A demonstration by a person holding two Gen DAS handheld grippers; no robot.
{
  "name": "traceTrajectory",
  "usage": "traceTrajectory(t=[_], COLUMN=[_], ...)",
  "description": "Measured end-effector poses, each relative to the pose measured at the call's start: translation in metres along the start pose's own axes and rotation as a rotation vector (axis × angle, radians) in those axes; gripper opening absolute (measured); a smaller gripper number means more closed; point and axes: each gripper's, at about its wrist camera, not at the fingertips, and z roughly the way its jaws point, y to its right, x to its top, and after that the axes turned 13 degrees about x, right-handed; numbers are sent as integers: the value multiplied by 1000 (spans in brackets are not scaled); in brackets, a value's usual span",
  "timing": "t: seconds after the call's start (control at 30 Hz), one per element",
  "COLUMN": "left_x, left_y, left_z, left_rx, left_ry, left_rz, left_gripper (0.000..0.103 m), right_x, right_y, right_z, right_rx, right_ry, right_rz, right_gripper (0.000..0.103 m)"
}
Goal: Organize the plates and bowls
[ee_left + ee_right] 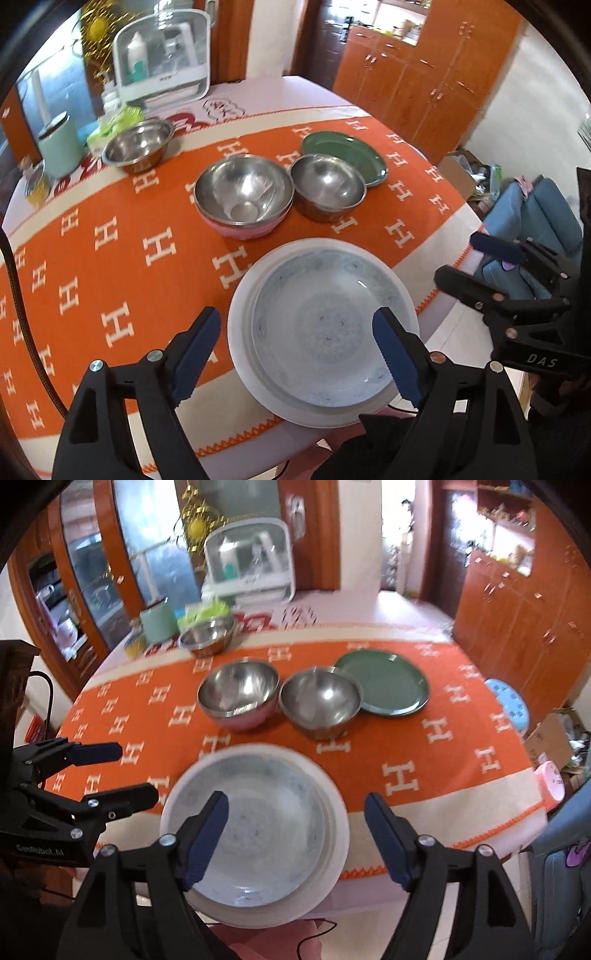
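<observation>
Porcelain plates [317, 332] chip and slide; both claws, left gripper [299, 354] and right gripper [295, 838], gape empty, so pinch opposite rims.

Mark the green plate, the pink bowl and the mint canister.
green plate [388, 681], right wrist view, flat centre.
pink bowl [242, 230], left wrist view, outer wall.
mint canister [59, 147], left wrist view, side wall.

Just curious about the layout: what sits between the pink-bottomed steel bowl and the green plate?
A plain steel bowl sits between the pink-bottomed bowl and the green plate, overlapping the plate's near rim. The right wrist view shows it best.
</observation>
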Motion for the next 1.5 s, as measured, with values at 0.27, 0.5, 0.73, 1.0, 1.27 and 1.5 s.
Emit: traceTrajectory(t=[0.27, 0.5, 0.73, 1.0, 1.27, 1.5], left_x=[20, 30, 44, 73, 106, 132], left_y=[10, 38, 72, 107, 139, 157], left_z=[-16, -20, -18, -7, 11, 21], left_rx=[-57, -53, -5, 51, 127, 181], left_ry=[21, 0, -23, -58, -89, -99], left_rz=[61, 123, 128, 26, -99, -196], left_gripper=[88, 88, 89, 89, 89, 89], right_x=[0, 3, 16, 47, 76, 97], right_y=[0, 15, 41, 94, 145, 181], right_z=[-32, -46, -56, -51, -40, -31], right_rx=[-100, -140, -105, -5, 97, 171], right_ry=[70, 86, 87, 61, 43, 27], right_rz=[8, -4, -76, -189, -279, -339], right_gripper=[80, 85, 86, 86, 86, 86])
